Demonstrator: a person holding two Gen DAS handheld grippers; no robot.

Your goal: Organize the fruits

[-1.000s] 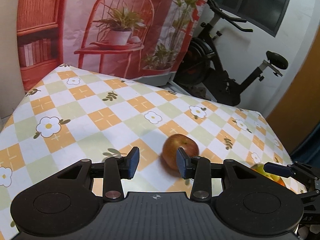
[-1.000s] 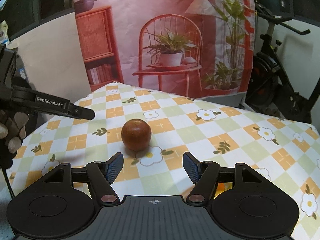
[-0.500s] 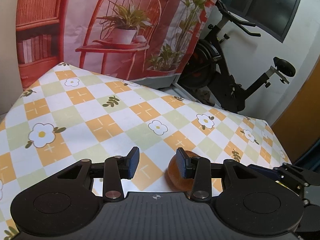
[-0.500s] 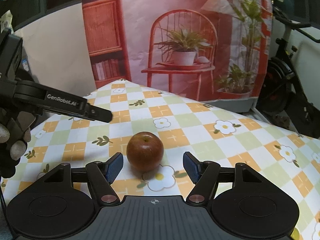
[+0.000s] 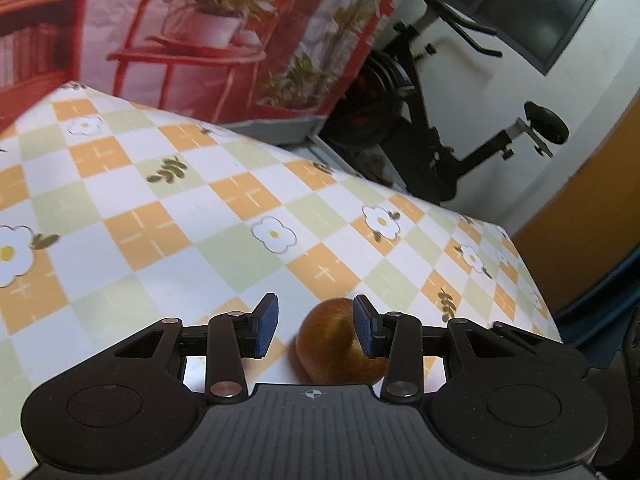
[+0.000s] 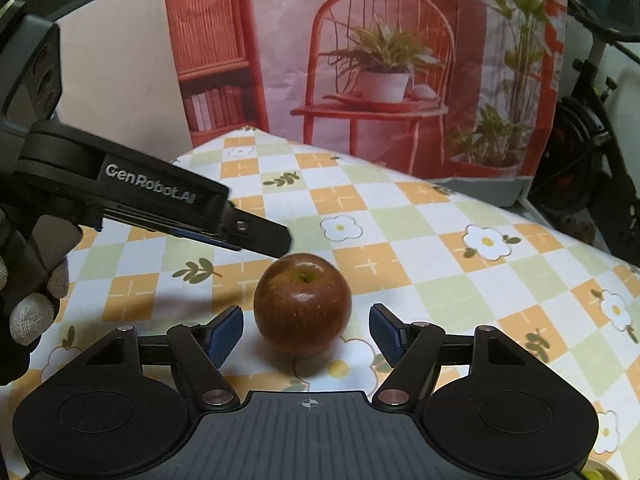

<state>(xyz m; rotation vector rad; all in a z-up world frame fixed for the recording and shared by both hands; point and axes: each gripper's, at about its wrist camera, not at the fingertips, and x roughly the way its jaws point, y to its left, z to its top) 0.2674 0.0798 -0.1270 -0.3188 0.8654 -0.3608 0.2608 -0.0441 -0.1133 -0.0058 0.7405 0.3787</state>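
Through the left wrist camera I see my left gripper (image 5: 315,328) set narrow, pads parted, with the apple (image 5: 334,344) low between the fingers and partly behind the right-hand one; I cannot tell whether that pad touches it. The apple sits on the checked worktop (image 5: 160,232), nearer its near edge than its far one.

Through the right wrist camera my right gripper (image 6: 306,330) straddles the same apple (image 6: 303,304), its jaws opening and clear of the skin on both sides. The left gripper's finger (image 6: 256,236) hovers just above the apple's far side.

I judge this the approach to a pick. Next I need one gripper to commit: push forward round the apple's middle, then close, while the other backs off.
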